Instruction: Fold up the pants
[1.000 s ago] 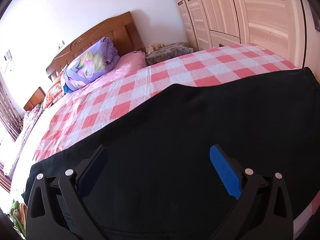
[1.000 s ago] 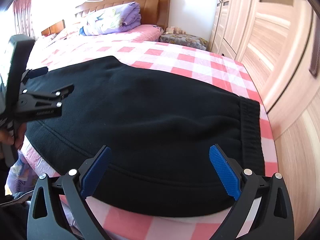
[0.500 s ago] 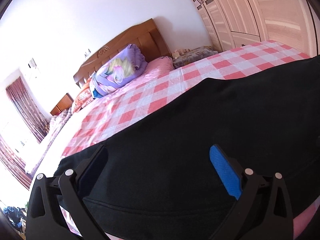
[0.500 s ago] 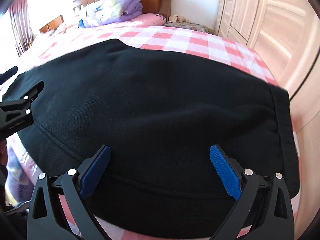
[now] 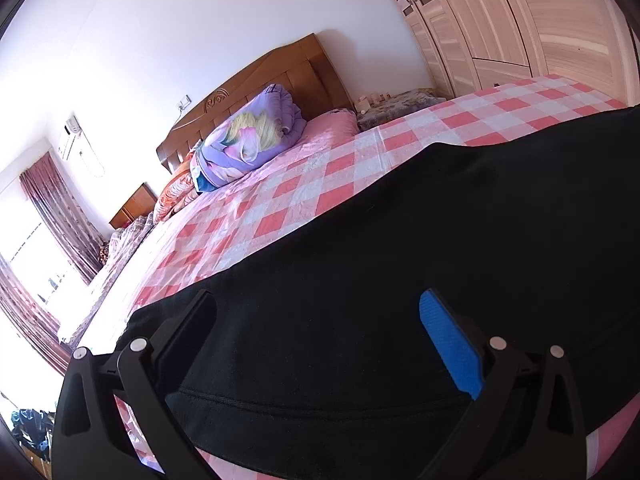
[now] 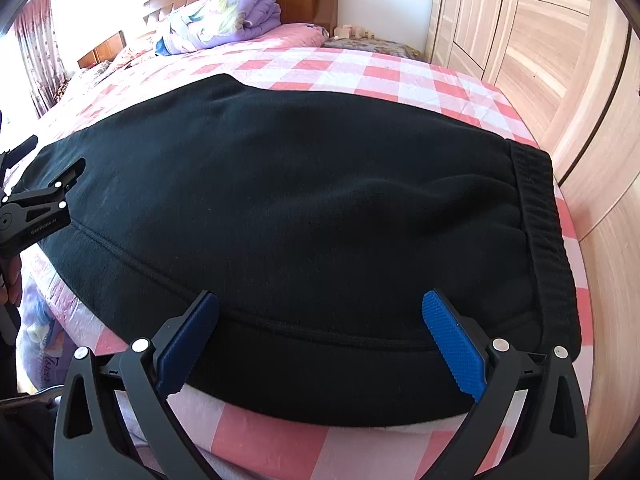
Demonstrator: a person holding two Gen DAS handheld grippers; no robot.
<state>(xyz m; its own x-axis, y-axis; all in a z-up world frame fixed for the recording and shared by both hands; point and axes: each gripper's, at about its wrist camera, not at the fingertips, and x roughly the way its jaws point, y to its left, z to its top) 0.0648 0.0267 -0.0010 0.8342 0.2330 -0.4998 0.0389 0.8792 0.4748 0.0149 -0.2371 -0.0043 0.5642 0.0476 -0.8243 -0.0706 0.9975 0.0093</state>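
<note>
Both grippers, left (image 5: 316, 336) and right (image 6: 320, 336), gape wide and empty over black pants (image 6: 288, 200) lying flat on the checked bed (image 6: 360, 76).

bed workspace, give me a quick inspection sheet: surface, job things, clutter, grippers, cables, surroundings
surface: bed with a pink checked sheet, mostly bare beyond the pants.
job's things: black pants lie flat across the near edge, ribbed waistband at the right.
clutter: rolled purple quilt and pink pillow by the headboard.
grippers: left gripper and right gripper both open, fingers spread over the pants' near edge, nothing clamped.
cables: nothing seen on the bed.
surroundings: wooden headboard, wardrobe doors on the right, curtains on the left.
</note>
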